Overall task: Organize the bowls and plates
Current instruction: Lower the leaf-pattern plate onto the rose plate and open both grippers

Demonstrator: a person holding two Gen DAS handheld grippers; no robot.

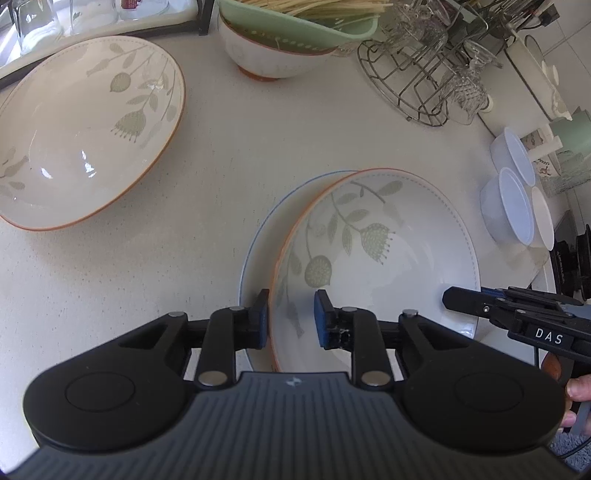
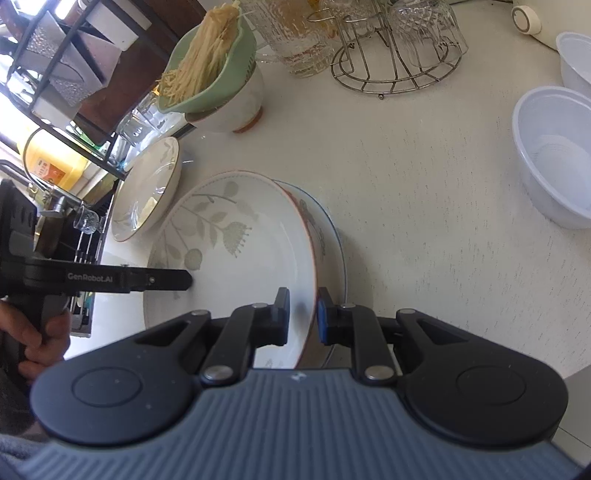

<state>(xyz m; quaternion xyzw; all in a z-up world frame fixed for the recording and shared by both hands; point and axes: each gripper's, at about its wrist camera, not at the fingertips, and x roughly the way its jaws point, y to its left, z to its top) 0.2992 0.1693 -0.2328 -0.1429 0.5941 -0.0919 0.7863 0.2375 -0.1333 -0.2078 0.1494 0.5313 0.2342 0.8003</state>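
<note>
A leaf-patterned bowl with an orange rim (image 1: 388, 258) (image 2: 251, 258) lies on a blue-rimmed plate (image 1: 258, 251) (image 2: 338, 243) on the white counter. My left gripper (image 1: 290, 317) (image 2: 188, 281) straddles the bowl's near-left rim. Its jaws are open, and the inner pad stands clear of the bowl's wall. My right gripper (image 2: 303, 315) (image 1: 448, 299) is shut on the opposite rim, one finger inside the bowl and one outside. A second, matching leaf-patterned bowl (image 1: 85, 140) (image 2: 147, 192) sits apart to the left.
A green colander of noodles (image 1: 295, 33) sits in a footed bowl (image 1: 266, 62) at the back. A wire rack with glasses (image 1: 413, 85) stands beside it. White plastic bowls (image 1: 509, 210) (image 2: 554, 155) stand at the right. A black shelf frame (image 1: 110, 26) edges the back left.
</note>
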